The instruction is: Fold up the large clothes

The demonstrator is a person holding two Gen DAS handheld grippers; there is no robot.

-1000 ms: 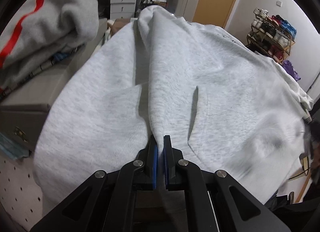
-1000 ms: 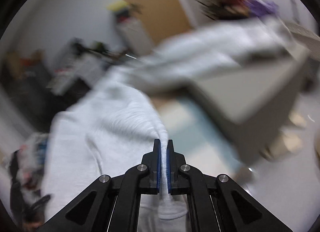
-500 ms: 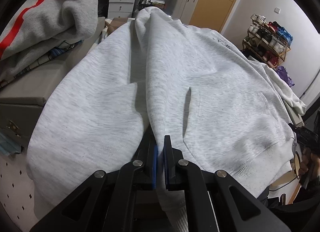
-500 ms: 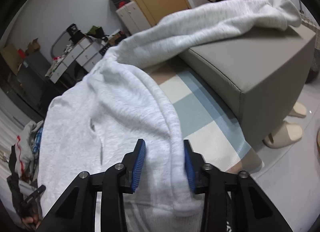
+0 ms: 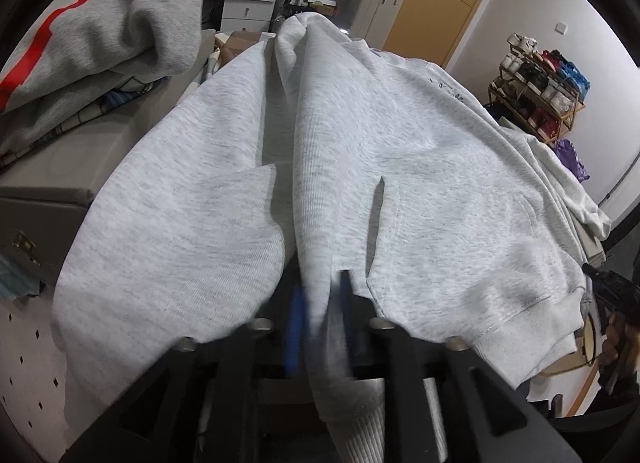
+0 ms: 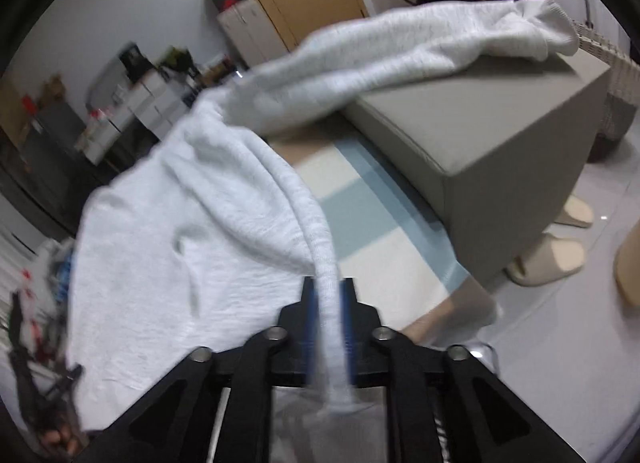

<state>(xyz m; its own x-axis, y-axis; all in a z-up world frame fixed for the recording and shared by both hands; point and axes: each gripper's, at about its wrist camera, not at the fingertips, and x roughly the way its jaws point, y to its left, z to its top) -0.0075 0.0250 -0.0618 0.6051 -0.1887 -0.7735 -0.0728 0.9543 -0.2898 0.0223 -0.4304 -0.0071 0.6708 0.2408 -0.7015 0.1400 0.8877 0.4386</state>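
Now both claws opening — sweatshirt (image 5: 420,167) between

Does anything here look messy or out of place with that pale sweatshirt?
Yes. The light grey sweatshirt is not flat: a ridge runs up its middle, and one sleeve trails off across the grey ottoman. A grey garment with a red stripe lies crumpled nearby. Both grippers' jaws are opening, hem fabric between them.
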